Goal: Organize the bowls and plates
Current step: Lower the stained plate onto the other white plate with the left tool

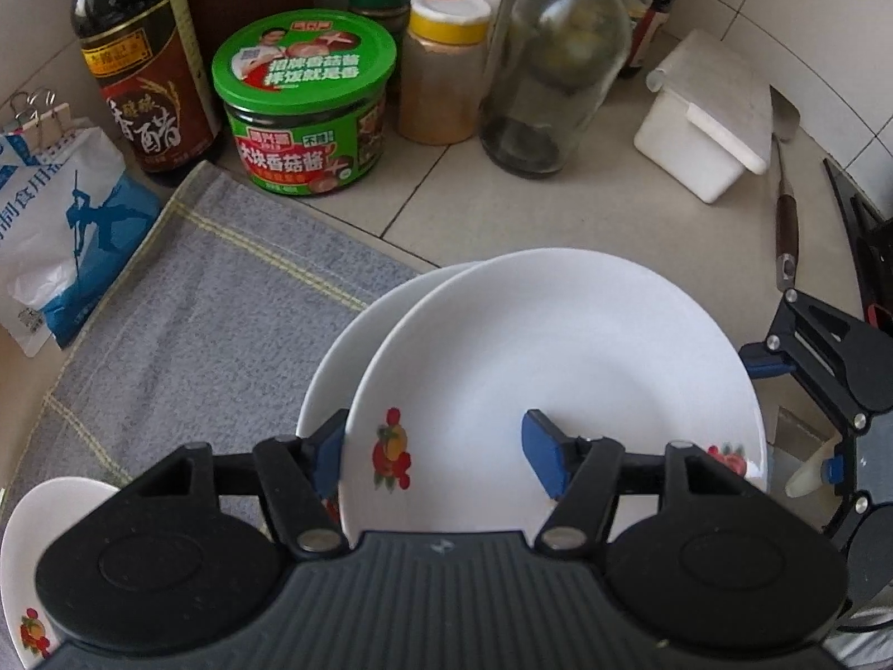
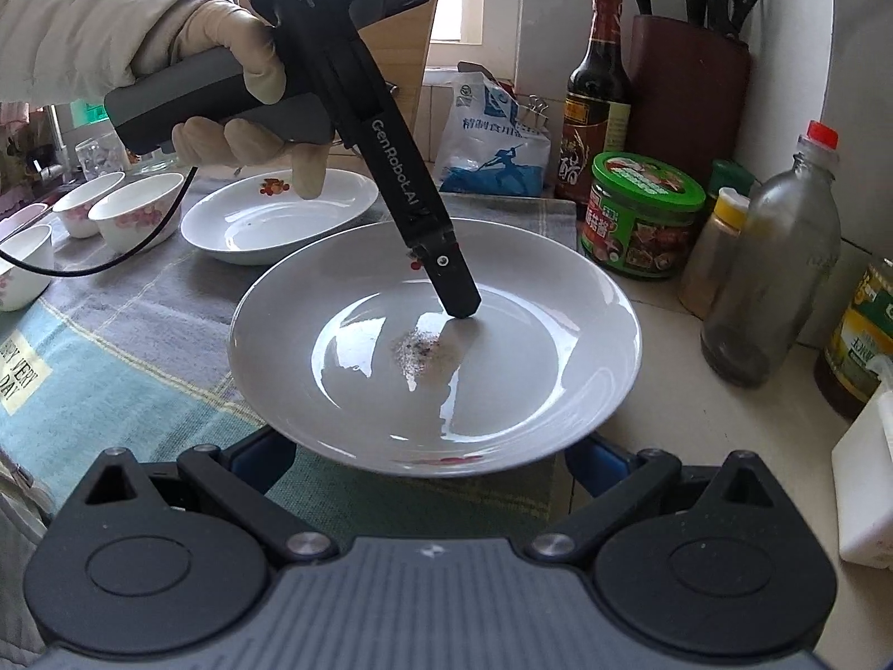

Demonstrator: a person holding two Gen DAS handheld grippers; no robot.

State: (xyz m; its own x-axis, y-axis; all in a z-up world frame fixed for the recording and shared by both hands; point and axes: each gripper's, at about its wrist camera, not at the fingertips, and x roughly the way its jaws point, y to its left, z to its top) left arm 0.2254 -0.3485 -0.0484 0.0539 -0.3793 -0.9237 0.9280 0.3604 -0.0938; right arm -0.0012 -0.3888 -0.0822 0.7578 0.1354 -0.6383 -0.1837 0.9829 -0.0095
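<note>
Two white plates with fruit prints are stacked; the top plate (image 1: 558, 368) sits off-centre on the lower plate (image 1: 335, 368). In the right wrist view the stack shows as one white plate (image 2: 435, 346). My left gripper (image 1: 432, 455) is open, its left finger outside the top plate's rim and its right finger over the plate's inside. My right gripper (image 2: 430, 460) is open, its blue pads either side of the plate's near rim. Another plate (image 2: 279, 218) lies behind on the cloth, and several flowered bowls (image 2: 139, 212) stand at far left.
A grey-blue cloth (image 1: 212, 301) covers the counter. Behind stand a vinegar bottle (image 1: 145, 67), a green-lidded jar (image 1: 304, 106), a spice shaker (image 1: 443, 72), a glass bottle (image 1: 552, 67), a salt bag (image 1: 56, 223), a white box (image 1: 703, 123) and a knife (image 1: 784, 223).
</note>
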